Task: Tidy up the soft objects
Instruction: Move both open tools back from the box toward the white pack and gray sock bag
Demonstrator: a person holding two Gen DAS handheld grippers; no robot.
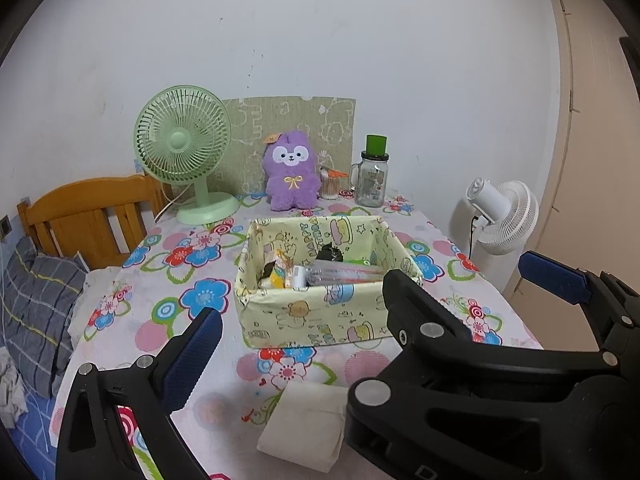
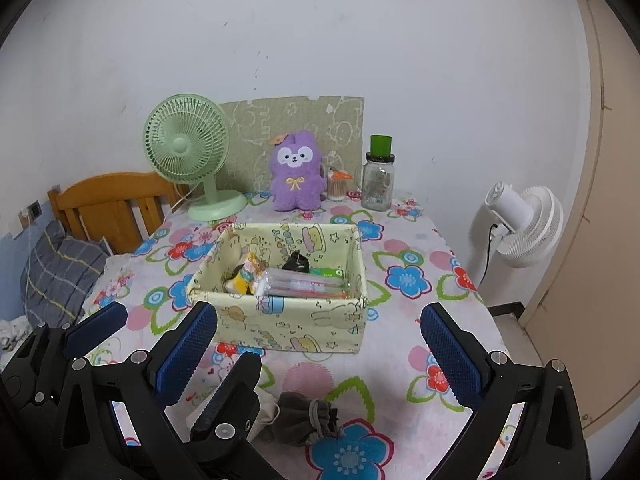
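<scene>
The grey pouch (image 2: 306,420) lies at bottom centre of the right wrist view, just below the spread right gripper (image 2: 316,344); the left gripper (image 1: 308,312), also spread, hangs above a white cloth (image 1: 304,424); the box (image 2: 280,320) stands beyond, mid-frame.

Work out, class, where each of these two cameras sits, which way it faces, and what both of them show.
Left wrist: on the left gripper, low over the near table edge, facing the fabric box and back wall; its open blue-padded fingers and part of the right gripper show.
Right wrist: on the right gripper, same heading, slightly further right; its open fingers, the left gripper and a grey pouch show.
Shared: box, purple plush, green fan.
</scene>
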